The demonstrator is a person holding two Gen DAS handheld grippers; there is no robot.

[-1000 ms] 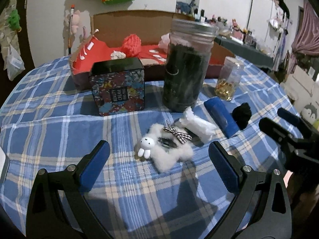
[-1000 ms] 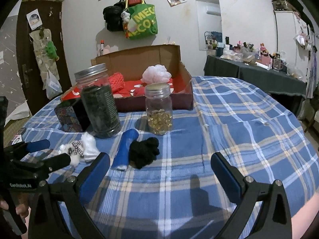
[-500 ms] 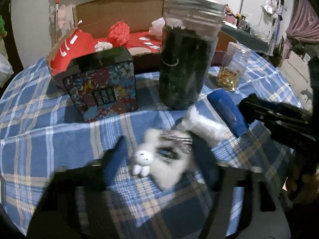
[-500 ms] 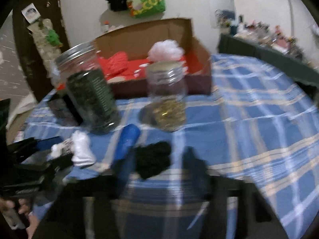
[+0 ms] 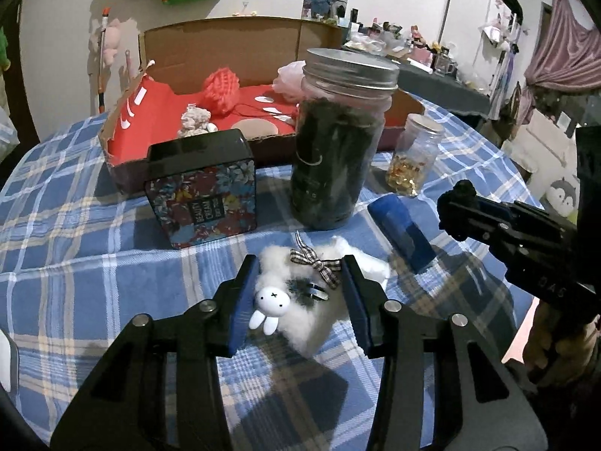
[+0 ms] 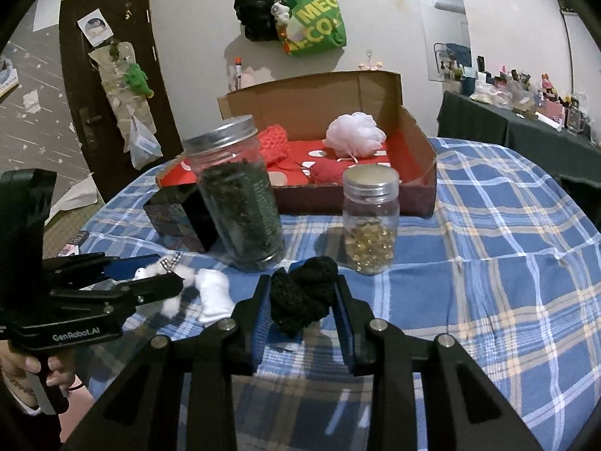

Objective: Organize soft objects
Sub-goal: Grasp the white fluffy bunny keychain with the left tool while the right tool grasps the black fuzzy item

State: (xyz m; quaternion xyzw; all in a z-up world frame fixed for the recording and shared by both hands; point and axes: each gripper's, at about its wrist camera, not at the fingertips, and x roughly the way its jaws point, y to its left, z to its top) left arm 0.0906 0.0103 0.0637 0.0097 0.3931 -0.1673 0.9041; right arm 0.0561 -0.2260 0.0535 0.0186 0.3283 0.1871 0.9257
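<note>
Lived-in home bedroom, plaid-clothed table (image 6: 507, 233), tote bag (image 6: 315, 22) hung on wall, cluttered dresser (image 6: 526, 112), wooden door (image 6: 112, 86)

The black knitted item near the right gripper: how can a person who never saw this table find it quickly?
Start at the cardboard box on the checked tablecloth, then come forward to the small jar of golden beads. Just in front-left lies the black knitted item, between the right gripper fingers. It is the only black soft thing there.
</note>
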